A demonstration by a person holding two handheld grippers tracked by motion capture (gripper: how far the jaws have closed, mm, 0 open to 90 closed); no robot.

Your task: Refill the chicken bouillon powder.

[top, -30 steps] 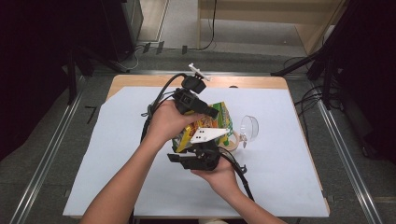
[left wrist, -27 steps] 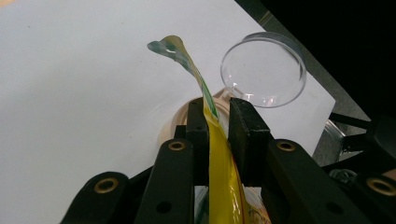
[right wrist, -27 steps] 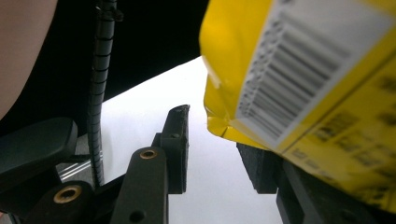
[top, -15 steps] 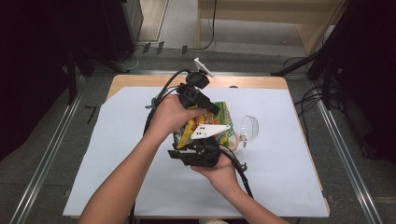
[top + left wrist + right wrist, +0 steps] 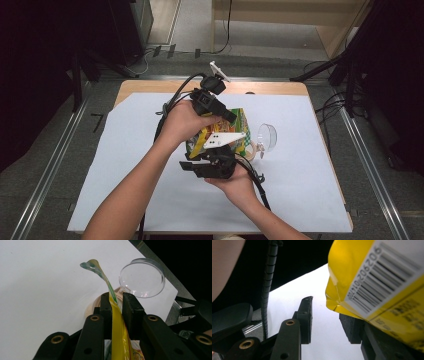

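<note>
Standing on edge at frame centre, snack bag (image 5: 117, 322) runs bottom-to-top, torn tip curling upper left; left gripper (image 5: 117, 303) jaws pinch it. Right gripper (image 5: 329, 320) jaws spread, bag's lower part cut off.

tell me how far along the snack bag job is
Done: the left hand-held gripper has clamped the yellow bag's top edge. In hand: the right hand-held gripper is open beside the bag's barcode side. Left: no contents in the clear cup.
</note>
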